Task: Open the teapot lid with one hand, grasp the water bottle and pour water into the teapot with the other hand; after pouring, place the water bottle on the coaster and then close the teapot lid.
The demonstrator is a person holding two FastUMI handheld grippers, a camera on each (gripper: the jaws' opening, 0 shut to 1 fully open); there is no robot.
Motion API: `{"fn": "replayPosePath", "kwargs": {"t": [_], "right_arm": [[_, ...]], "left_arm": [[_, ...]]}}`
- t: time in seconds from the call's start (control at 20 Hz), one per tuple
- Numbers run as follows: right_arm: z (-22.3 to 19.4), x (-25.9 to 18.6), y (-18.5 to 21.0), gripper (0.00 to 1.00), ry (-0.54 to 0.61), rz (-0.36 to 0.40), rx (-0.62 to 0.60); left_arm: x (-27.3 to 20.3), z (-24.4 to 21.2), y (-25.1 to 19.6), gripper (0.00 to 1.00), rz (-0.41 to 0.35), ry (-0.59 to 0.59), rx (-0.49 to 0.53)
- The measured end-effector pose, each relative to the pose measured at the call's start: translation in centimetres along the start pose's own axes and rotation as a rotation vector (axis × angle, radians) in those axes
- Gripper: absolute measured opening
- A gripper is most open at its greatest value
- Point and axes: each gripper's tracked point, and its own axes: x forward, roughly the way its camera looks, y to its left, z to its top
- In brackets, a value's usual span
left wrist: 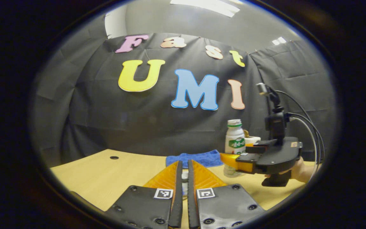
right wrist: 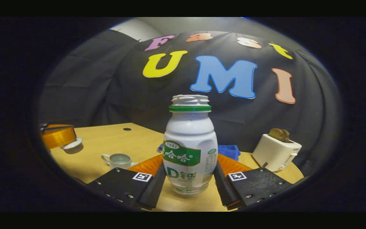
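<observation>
The right gripper point(right wrist: 189, 178) has its jaws clamped on the lower body of the water bottle point(right wrist: 190, 149), which stands upright. The left gripper point(left wrist: 184, 184) has its jaws nearly together, pinching the small white teapot lid point(right wrist: 71, 146). The open teapot point(right wrist: 118, 160) sits on the worktop point(right wrist: 113, 140), with a toaster point(right wrist: 276, 151) and blue cloth point(left wrist: 194, 158) behind.

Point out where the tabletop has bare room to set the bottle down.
Bare wooden tabletop lies between the small round hole and the open white teapot. It is crowded toward the blue cloth and white toaster, where the right gripper holds the white green-labelled bottle. The left gripper holds a small pale object.
</observation>
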Motion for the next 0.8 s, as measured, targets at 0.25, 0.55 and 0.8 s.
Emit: {"fn": "replayPosePath", "kwargs": {"t": [0.25, 0.55, 0.8], "right_arm": [[-0.7, -0.9, -3.6, 0.72, -0.019, -0.05, 0.079], [-0.9, -1.5, -6.6, 0.72, -0.023, -0.101, 0.139], [-1.3, -1.4, -6.7, 0.72, -0.006, -0.099, 0.148]], "left_arm": [[5.3, -2.3, 1.2, 0.13, 0.04, 0.036, 0.042], [9.5, -6.8, 1.8, 0.14, 0.06, 0.122, 0.052], [10.4, -9.4, 2.4, 0.17, 0.074, 0.174, 0.08]]}}
